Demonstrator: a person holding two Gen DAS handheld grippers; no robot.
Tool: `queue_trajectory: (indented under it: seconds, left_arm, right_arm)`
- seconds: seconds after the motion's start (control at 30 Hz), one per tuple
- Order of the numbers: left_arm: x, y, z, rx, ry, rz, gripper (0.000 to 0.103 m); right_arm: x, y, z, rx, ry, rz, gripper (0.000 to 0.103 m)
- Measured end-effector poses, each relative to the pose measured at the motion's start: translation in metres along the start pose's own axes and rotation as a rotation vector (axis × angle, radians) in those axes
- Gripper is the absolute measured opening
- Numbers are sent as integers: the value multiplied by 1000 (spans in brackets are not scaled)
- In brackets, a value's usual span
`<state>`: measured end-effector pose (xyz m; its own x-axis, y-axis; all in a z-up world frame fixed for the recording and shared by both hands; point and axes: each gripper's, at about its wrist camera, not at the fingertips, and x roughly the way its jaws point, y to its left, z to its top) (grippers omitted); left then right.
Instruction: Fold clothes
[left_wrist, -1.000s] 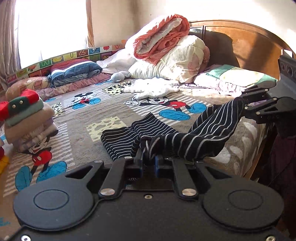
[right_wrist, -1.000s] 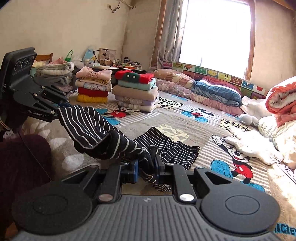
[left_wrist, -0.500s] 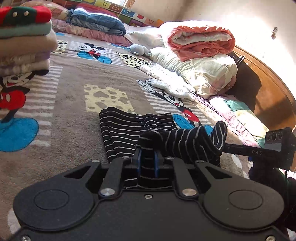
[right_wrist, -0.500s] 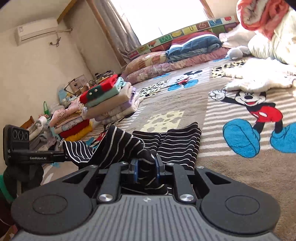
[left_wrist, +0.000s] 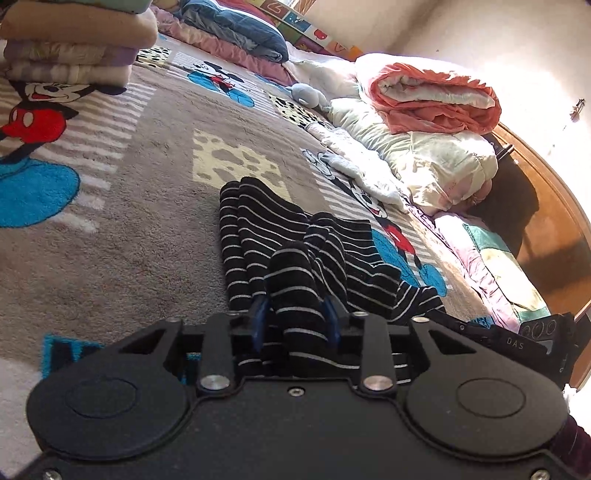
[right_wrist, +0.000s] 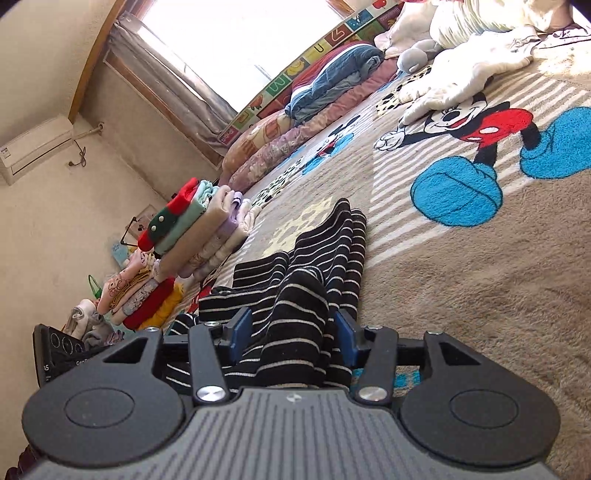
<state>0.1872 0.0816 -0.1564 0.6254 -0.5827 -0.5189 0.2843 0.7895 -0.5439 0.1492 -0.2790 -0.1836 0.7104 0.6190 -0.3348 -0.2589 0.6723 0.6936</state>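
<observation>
**Striped garment being let go on the blanket after a fold**

The black-and-white striped garment (left_wrist: 266, 236) is lying on the cartoon-print blanket (left_wrist: 110, 206) covering the bed, its far part resting flat and its near edge bunching up into both tools. The left gripper (left_wrist: 295, 317) is opening, with a roll of the cloth between its blue pads; the cloth is still filling the gap there, so contact looks likely. The right gripper (right_wrist: 291, 332) is also opening, and a visible gap is showing beside the left-hand pad, so the cloth is sitting loose between its jaws. Both tools are sitting low and close to the blanket, which suggests the doubled edge is being laid down in place, not carried. Stacks of folded clothes (right_wrist: 199, 225) are standing well apart, apparently finished work.

The garment's near edge is disappearing under the gripper bodies in both views. How neatly the layers are lining up cannot be judged. The other tool is showing only partly at each frame's edge
</observation>
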Motion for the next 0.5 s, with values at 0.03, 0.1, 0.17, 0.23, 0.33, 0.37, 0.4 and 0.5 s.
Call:
queue_trajectory:
  seconds: [0.03, 0.1, 0.17, 0.23, 0.33, 0.37, 0.4, 0.5]
  left_arm:
    - [1, 1, 0, -4, -5, -1, 15]
    - [-2, 1, 0, 8, -31, -1, 13]
    - [-6, -2, 3, 27, -70, -13, 12]
    - [-11, -5, 8, 49, -118, -26, 12]
    - [-15, -5, 18, 66, -194, -62, 12]
    - [-14, -4, 22, 66, -210, -71, 12]
    - [-12, -3, 26, 66, -219, -77, 12]
    - [-4, 0, 39, 65, -244, -100, 12]
  right_arm:
    - [1, 2, 0, -16, 4, -1, 27]
    - [4, 5, 2, -49, 0, 8, 19]
    - [2, 9, 6, -65, -24, 20, 17]
    - [0, 13, 11, -93, -65, 45, 16]
    - [0, 18, 22, -135, -117, 85, 16]
    - [2, 18, 27, -138, -130, 100, 16]
    - [4, 16, 32, -136, -141, 114, 16]
    - [14, 8, 46, -104, -164, 148, 16]
